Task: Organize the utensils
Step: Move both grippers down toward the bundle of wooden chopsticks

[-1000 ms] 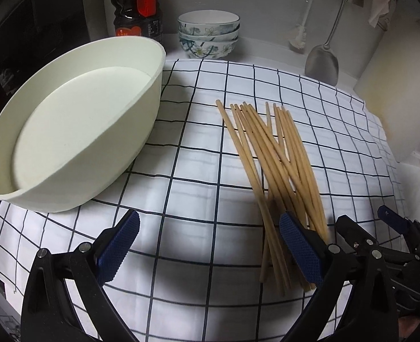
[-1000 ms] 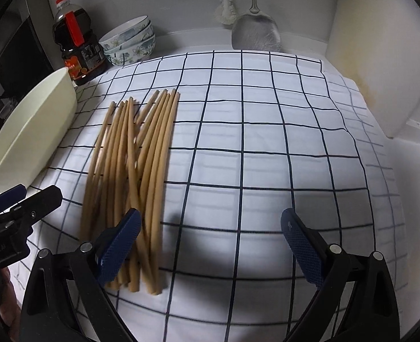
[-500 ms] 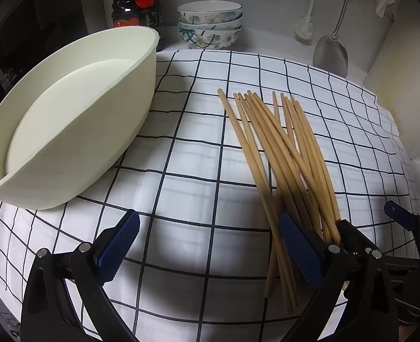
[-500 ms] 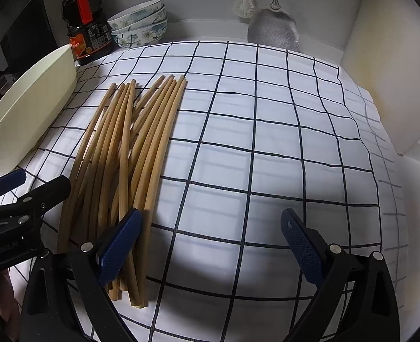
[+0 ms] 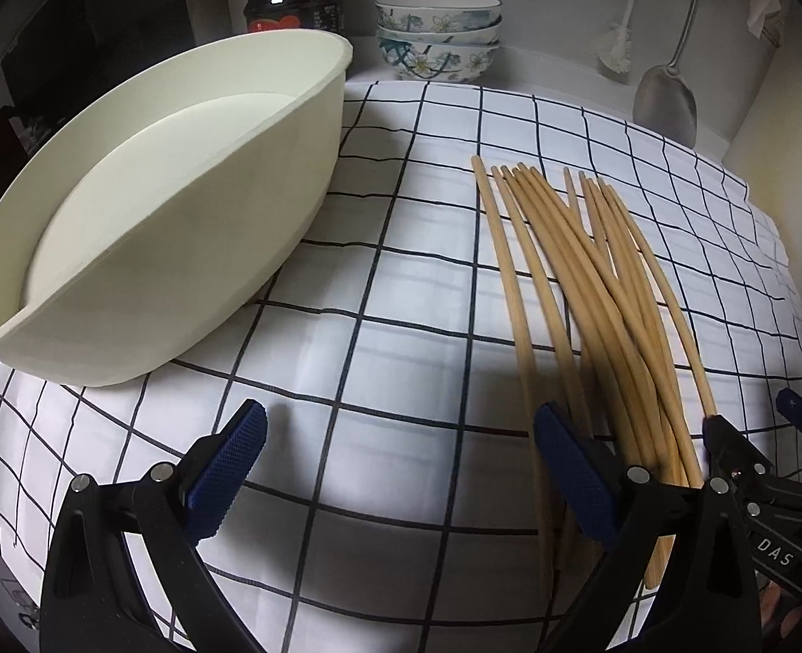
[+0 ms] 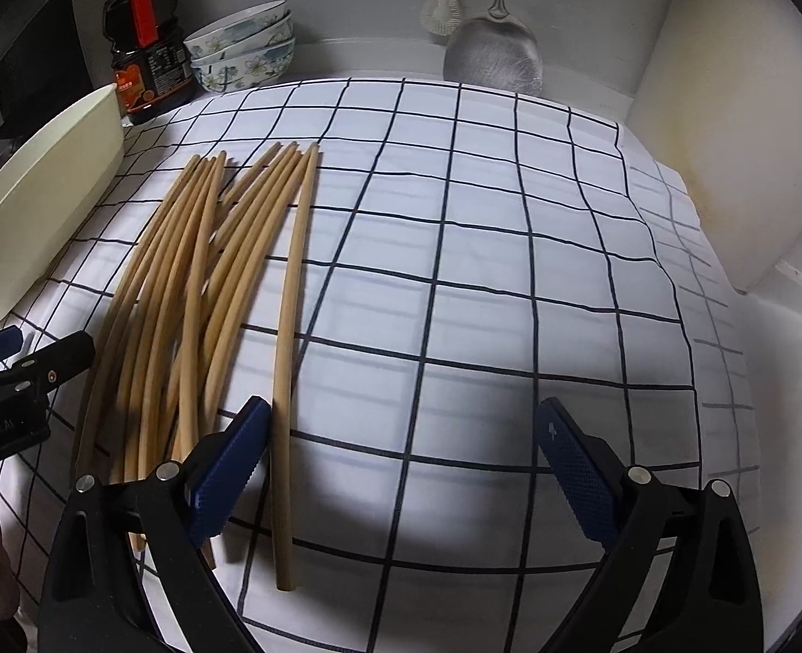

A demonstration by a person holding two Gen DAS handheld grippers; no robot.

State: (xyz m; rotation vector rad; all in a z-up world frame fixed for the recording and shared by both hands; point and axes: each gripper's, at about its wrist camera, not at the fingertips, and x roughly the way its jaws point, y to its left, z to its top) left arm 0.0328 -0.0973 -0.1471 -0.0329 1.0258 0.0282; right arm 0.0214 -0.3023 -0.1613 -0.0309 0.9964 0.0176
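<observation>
Several wooden chopsticks (image 5: 580,283) lie in a loose bundle on the checked cloth (image 5: 401,283), also in the right wrist view (image 6: 210,283). One chopstick (image 6: 292,326) lies apart at the bundle's right edge. A cream oval basin (image 5: 145,228) stands left of them, empty; it shows in the right wrist view (image 6: 36,201) too. My left gripper (image 5: 401,468) is open and empty, its right finger at the bundle's near ends. My right gripper (image 6: 401,468) is open and empty, its left finger beside the single chopstick's near part.
A dark sauce bottle (image 6: 147,49) and stacked floral bowls (image 5: 439,32) stand at the back. A metal spatula (image 6: 490,49) and a brush (image 5: 616,43) hang on the back wall. A cream wall (image 6: 727,136) bounds the right side.
Both grippers have moved forward and lower toward the chopsticks' near ends. The right gripper has shifted left; one chopstick now lies between its fingers. The chopsticks themselves have not moved.
</observation>
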